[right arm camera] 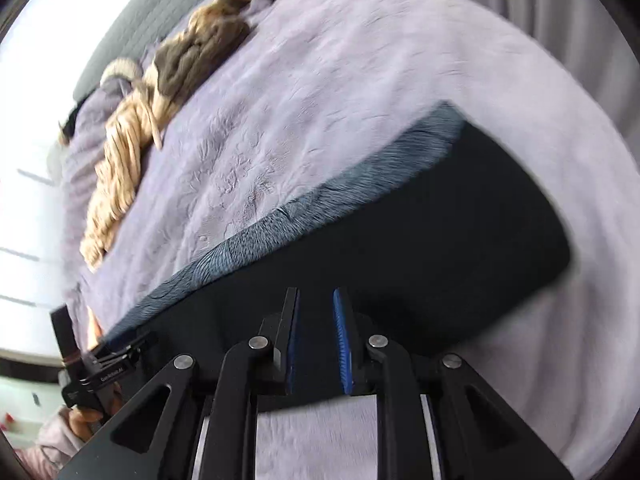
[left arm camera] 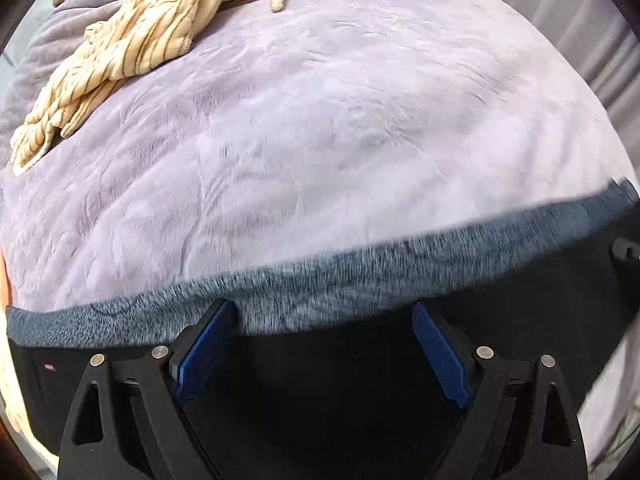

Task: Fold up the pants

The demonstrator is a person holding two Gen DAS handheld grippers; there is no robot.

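Observation:
The black pants (left arm camera: pixel 328 380) with a fuzzy blue-grey lining band (left arm camera: pixel 320 284) lie flat on the lilac blanket (left arm camera: pixel 320 140). My left gripper (left arm camera: pixel 322 312) is open, its blue pads spread wide over the pants' near edge, holding nothing. In the right wrist view the pants (right arm camera: pixel 400 248) stretch from lower left to upper right with the lining (right arm camera: pixel 320 208) along the far edge. My right gripper (right arm camera: pixel 316 296) has its jaws close together with a narrow gap, at the pants' near edge; I cannot tell if cloth is pinched.
A cream striped garment (left arm camera: pixel 132 56) and a brown garment (right arm camera: pixel 192 56) lie bunched at the far side of the bed. The other hand-held gripper (right arm camera: pixel 100 368) shows at the lower left of the right wrist view. Pale curtains (right arm camera: pixel 540 0) hang beyond the bed.

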